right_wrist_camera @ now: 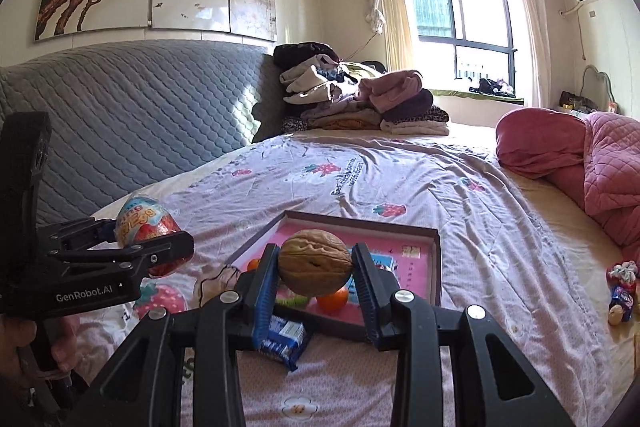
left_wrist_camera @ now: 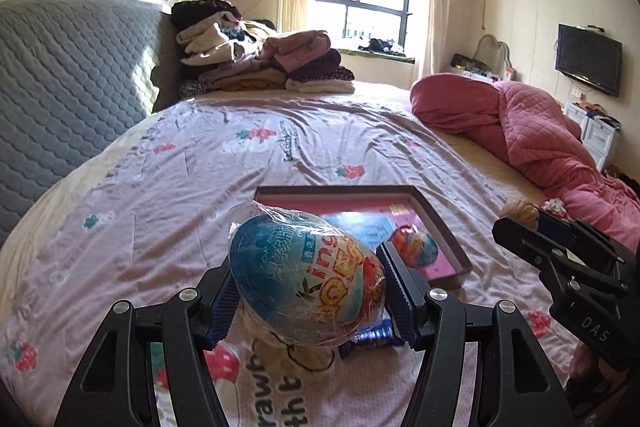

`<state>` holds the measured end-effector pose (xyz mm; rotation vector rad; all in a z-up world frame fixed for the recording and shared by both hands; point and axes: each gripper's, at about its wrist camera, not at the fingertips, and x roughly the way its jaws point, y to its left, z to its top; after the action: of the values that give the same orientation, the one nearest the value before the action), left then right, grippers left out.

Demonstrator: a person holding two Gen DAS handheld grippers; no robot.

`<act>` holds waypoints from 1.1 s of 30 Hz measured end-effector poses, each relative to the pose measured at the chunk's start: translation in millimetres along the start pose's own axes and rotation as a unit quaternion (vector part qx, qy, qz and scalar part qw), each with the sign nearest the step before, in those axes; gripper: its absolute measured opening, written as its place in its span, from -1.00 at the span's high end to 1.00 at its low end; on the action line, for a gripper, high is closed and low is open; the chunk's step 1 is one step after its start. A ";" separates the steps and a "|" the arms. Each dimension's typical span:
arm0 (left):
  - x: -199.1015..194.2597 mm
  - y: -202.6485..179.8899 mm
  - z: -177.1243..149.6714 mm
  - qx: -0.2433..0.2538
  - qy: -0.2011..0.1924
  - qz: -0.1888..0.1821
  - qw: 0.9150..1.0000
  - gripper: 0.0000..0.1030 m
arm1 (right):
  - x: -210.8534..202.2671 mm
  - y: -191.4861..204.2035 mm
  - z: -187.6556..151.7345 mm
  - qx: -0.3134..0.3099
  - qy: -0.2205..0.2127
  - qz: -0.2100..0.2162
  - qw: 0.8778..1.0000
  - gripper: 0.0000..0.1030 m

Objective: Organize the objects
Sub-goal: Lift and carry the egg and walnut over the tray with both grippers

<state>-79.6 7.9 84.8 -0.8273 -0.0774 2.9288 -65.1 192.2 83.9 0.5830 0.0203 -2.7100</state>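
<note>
My left gripper (left_wrist_camera: 306, 287) is shut on a blue plastic-wrapped toy egg (left_wrist_camera: 306, 277), held above the bed in front of a pink box lid (left_wrist_camera: 448, 227). It also shows in the right wrist view (right_wrist_camera: 144, 227) at the left. My right gripper (right_wrist_camera: 316, 267) is shut on a walnut (right_wrist_camera: 315, 261), held over the near edge of the pink box (right_wrist_camera: 434, 267). The box holds another toy egg (left_wrist_camera: 414, 245), a blue card (left_wrist_camera: 360, 227) and orange fruit (right_wrist_camera: 334, 299). In the left wrist view my right gripper (left_wrist_camera: 520, 223) is at the right edge with the walnut (left_wrist_camera: 519, 211).
A blue snack packet (right_wrist_camera: 284, 341) and a small drawstring pouch (right_wrist_camera: 218, 281) lie on the sheet (left_wrist_camera: 200, 167) before the box. Small items (right_wrist_camera: 622, 291) lie at the right. Folded clothes (left_wrist_camera: 256, 55) are stacked at the back, a pink quilt (left_wrist_camera: 540, 131) at right, a grey headboard (left_wrist_camera: 72, 75) at left.
</note>
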 end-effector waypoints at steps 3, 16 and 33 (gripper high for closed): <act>8.7 1.1 10.5 0.004 -0.003 0.001 1.000 -0.28 | 8.2 -3.3 6.2 -0.002 0.000 -0.004 1.000 0.28; 53.1 -7.3 36.8 0.003 -0.002 -0.003 1.000 -0.28 | 42.0 -22.0 10.8 -0.013 0.017 -0.022 1.000 0.28; 134.4 -17.7 5.6 0.005 0.070 0.006 0.998 -0.28 | 89.4 -75.7 -36.2 -0.001 0.085 -0.078 0.993 0.28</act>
<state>-195.1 39.7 21.1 -1.0310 -0.0466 2.8697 -153.6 234.7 10.3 0.8436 0.1181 -2.8009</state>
